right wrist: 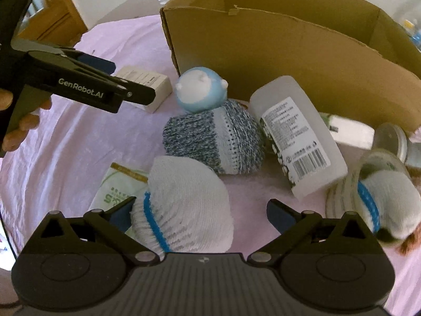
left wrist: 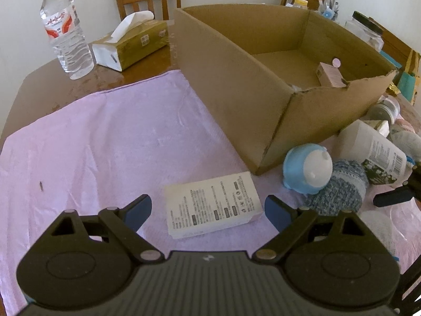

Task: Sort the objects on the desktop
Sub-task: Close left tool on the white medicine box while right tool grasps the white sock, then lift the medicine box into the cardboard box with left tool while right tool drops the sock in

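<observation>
Left tool (left wrist: 208,210): jaws stood wide, gripping nothing.
White box (left wrist: 213,204): lay flat on the pink cloth (left wrist: 105,137) between the left tool's fingers, touching neither.
Right tool (right wrist: 200,210): jaws spread wide (no pad pressing).
White sock ball (right wrist: 184,205): lay between the right fingers, against the left one.
Cardboard box (left wrist: 236,92): stood beyond, on the surface.

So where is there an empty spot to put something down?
The pink cloth is bare left of the cardboard box, between the water bottle and the white carton. Most of the box floor is free too. Right of the carton it is crowded: rolled socks, a white bottle, jars.
</observation>
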Available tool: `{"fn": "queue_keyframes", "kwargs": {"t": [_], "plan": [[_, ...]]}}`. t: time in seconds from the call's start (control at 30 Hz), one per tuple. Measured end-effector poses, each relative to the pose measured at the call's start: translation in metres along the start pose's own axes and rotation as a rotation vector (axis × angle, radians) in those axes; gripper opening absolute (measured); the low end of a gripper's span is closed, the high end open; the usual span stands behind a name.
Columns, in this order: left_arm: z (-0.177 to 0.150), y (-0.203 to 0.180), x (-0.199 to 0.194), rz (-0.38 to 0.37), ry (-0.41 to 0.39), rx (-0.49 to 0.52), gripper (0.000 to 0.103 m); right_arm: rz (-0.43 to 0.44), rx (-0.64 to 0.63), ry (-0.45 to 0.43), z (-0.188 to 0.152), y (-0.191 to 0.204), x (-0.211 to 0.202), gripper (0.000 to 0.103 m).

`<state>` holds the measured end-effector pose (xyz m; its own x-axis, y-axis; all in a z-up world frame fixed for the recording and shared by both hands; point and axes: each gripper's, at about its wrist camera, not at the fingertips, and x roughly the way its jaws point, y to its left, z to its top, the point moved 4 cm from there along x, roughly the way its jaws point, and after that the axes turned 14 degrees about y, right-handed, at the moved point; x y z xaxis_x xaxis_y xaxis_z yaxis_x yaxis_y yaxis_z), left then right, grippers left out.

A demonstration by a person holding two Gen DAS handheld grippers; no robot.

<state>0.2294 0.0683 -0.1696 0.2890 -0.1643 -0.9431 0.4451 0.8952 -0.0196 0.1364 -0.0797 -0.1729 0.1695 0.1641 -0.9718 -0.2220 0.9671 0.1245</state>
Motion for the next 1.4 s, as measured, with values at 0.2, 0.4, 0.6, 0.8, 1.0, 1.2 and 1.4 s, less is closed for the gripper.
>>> {"fn": "queue_keyframes", "kwargs": {"t": [0.2, 0.4, 0.6, 0.8, 1.0, 1.2, 1.4], "plan": [[-0.002, -0.002, 0.006, 0.023, 0.014, 0.001, 0.093, 0.001, -0.041, 0.023, -0.004, 0.006, -0.006, 0.096], [0.000, -0.003, 0.014, 0.053, 0.035, -0.030, 0.093, 0.020, -0.074, 0.014, -0.011, 0.011, -0.011, 0.069], [0.001, -0.002, 0.018, 0.030, 0.037, -0.050, 0.082, -0.009, -0.115, 0.015, -0.016, 0.020, -0.012, 0.064], [-0.001, 0.000, 0.005, 0.020, 0.018, -0.042, 0.082, 0.016, -0.111, 0.009, -0.018, 0.018, -0.019, 0.062], [0.000, -0.005, -0.025, 0.005, 0.001, 0.005, 0.082, 0.013, -0.132, -0.011, -0.020, 0.019, -0.037, 0.062], [0.008, -0.016, -0.059, -0.033, -0.023, 0.045, 0.082, -0.014, -0.151, -0.052, -0.027, 0.005, -0.071, 0.062], [0.031, -0.028, -0.090, -0.062, -0.072, 0.079, 0.082, -0.047, -0.156, -0.101, -0.012, -0.013, -0.094, 0.062]]}}
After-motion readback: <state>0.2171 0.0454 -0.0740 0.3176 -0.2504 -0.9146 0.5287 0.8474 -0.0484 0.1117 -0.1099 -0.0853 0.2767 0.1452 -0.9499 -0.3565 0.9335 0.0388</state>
